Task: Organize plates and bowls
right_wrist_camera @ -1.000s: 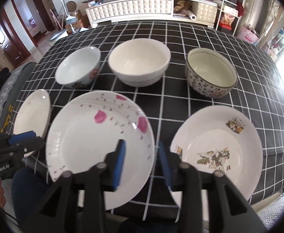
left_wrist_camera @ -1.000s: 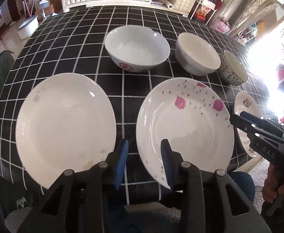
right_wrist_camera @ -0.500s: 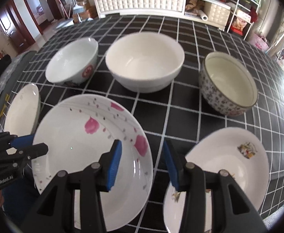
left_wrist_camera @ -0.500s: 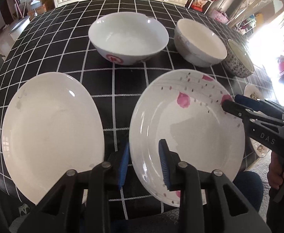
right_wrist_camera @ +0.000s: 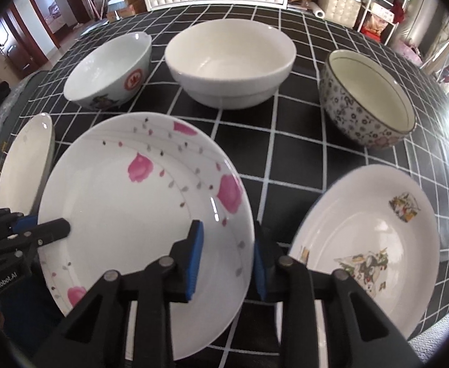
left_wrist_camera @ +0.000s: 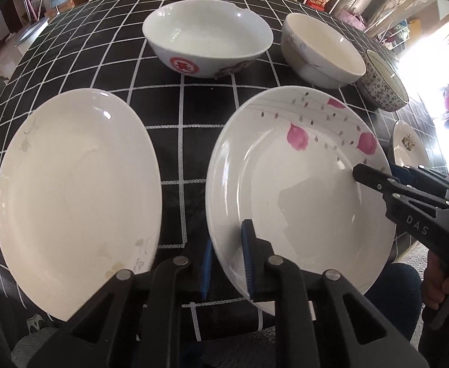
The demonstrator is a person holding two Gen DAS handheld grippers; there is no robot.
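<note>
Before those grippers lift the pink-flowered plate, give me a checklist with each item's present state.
1. Left gripper straddles the near-left rim of the pink-flowered plate: ok.
2. Right gripper straddles its right rim: ok.
3. Pads pressing on the rim: cannot tell; both sets of jaws are closing.
4. Plate empty: ok.
5. Plain white plate apart from it: ok.
6. Cartoon plate apart from the right gripper: cannot tell; it lies close beside the outer finger.

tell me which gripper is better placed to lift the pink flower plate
Neither alone: left gripper and right gripper each straddle opposite rims of the pink flower plate, jaws closing. Lifting with both looks best.
</note>
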